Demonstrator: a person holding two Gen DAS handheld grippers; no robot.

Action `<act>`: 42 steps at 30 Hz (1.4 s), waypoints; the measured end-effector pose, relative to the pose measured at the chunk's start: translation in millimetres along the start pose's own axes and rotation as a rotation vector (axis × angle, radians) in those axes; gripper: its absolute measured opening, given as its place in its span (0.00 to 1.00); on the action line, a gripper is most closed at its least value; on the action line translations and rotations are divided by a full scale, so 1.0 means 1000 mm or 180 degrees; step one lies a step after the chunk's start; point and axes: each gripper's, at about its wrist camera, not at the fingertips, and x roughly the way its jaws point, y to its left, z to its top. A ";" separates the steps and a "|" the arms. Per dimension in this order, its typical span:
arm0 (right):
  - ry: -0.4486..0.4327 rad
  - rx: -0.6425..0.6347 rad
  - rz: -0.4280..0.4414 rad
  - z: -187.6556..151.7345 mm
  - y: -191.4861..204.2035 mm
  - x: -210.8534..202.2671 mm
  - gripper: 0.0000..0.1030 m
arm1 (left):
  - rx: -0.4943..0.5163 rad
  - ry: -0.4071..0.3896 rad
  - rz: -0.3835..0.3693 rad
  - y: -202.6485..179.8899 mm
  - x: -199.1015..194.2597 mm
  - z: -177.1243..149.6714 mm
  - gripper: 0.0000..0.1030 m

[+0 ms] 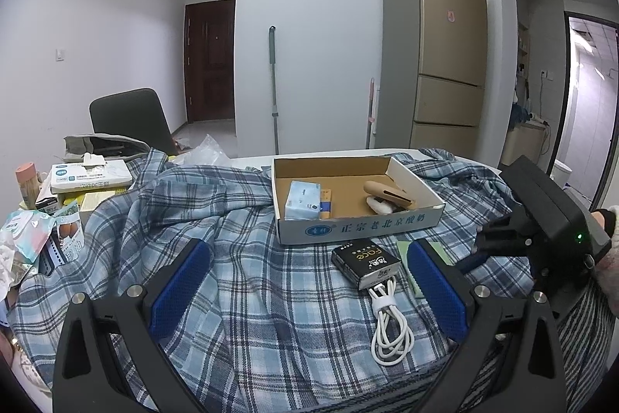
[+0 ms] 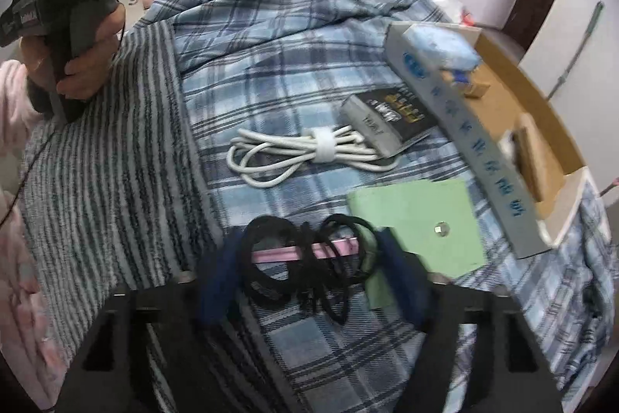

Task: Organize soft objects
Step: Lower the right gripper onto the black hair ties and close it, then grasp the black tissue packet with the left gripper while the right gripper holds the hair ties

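The left gripper (image 1: 309, 281) is hovering with its ribbed blue pads (image 1: 180, 287) spread wide over a rumpled blue plaid shirt (image 1: 240, 297) covering the table. Between the pads are lying a glossy black packet (image 1: 365, 262) and a coiled white cable (image 1: 389, 324), banded at the middle and touching the packet's near end. The right gripper (image 2: 309, 258) is pinching a tangled bundle of black cord (image 2: 305, 258) wrapped around a thin pink bar, just beside a flat pale green card (image 2: 421, 219). A striped grey knit cloth (image 2: 104, 157) is lying left of the plaid. A shallow cardboard box (image 1: 356, 223) behind the packet is holding a soft blue tissue pack (image 1: 303, 200).
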 end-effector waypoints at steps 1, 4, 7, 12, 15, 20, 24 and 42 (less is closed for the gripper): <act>-0.0026 0.0012 -0.0013 -0.001 0.001 -0.003 0.37 | -0.0001 0.0007 -0.0006 0.000 0.000 0.000 1.00; -0.0085 0.0170 -0.0117 -0.005 0.000 -0.010 0.27 | 0.0000 0.0005 -0.0014 0.000 -0.001 0.001 1.00; -0.0177 0.0322 -0.0397 -0.010 0.002 -0.019 0.16 | 0.0000 -0.0021 -0.0016 0.000 -0.001 0.001 1.00; -0.0523 0.0973 -0.0706 -0.018 -0.008 -0.046 0.10 | 0.0001 -0.0018 -0.0015 -0.001 0.000 0.001 1.00; -0.0814 0.1309 -0.0979 -0.023 -0.012 -0.065 0.10 | -0.0001 -0.0026 -0.0017 0.000 -0.001 0.001 1.00; -0.1373 0.1680 -0.1636 -0.031 -0.015 -0.092 0.10 | 0.0004 -0.0034 -0.0006 0.000 -0.002 0.001 1.00; -0.1698 0.1894 -0.1926 -0.037 -0.022 -0.102 0.10 | 0.0033 -0.0036 0.0018 -0.001 -0.004 0.001 1.00; -0.1740 0.2068 -0.2172 -0.047 -0.023 -0.102 0.10 | 0.0201 0.0878 0.0168 -0.048 0.062 0.020 0.63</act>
